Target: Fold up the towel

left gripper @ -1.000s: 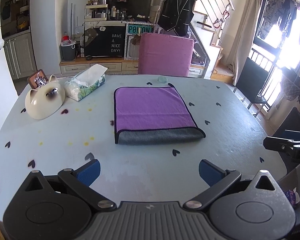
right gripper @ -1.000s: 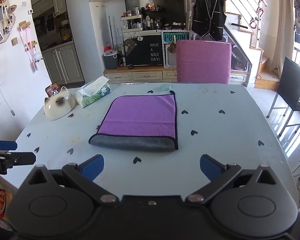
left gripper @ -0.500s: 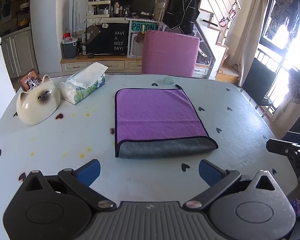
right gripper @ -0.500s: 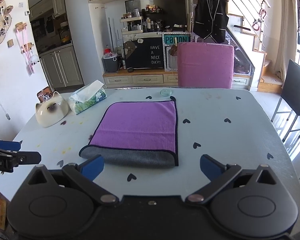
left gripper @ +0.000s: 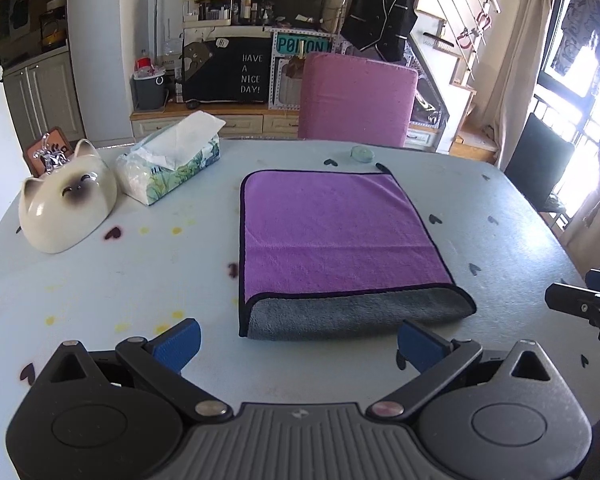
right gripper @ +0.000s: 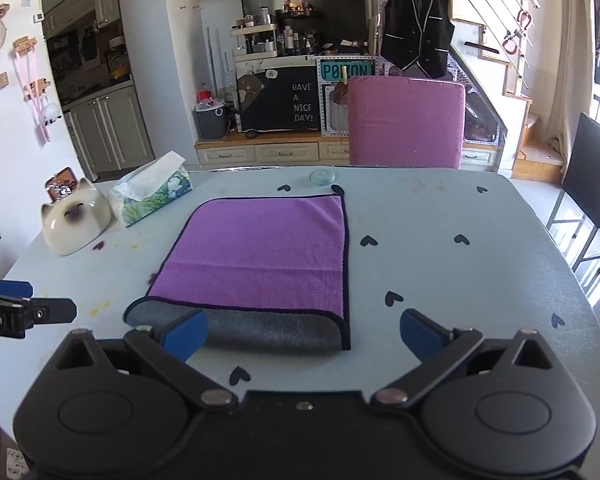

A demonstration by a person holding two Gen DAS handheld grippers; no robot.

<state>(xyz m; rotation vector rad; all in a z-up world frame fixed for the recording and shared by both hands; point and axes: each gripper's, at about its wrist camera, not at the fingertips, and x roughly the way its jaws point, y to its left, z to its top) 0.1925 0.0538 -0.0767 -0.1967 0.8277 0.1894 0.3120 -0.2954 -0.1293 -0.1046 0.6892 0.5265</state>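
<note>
Place: a lived-in home, an open dining area beside a kitchen.
Table: a pale blue dining table (right gripper: pixel 440 240) printed with small black hearts, with a pink upholstered chair (right gripper: pixel 406 122) at its far side.
Tabletop clutter: a soft tissue pack (left gripper: pixel 170 160) and a cat-face ceramic bowl (left gripper: pixel 66 208).
Sideboard: a wooden drawer unit (right gripper: pixel 260 152) carrying a black "HAVE A NICE DAY!" sign (right gripper: pixel 284 100) and shelves of bottles.
Kitchen: cream cabinets (right gripper: pixel 108 132) at left.
Household signs: a black vest (right gripper: pixel 418 20) hung by a staircase (right gripper: pixel 512 80), and laundry (left gripper: pixel 584 28) hanging at the sunny window.
</note>
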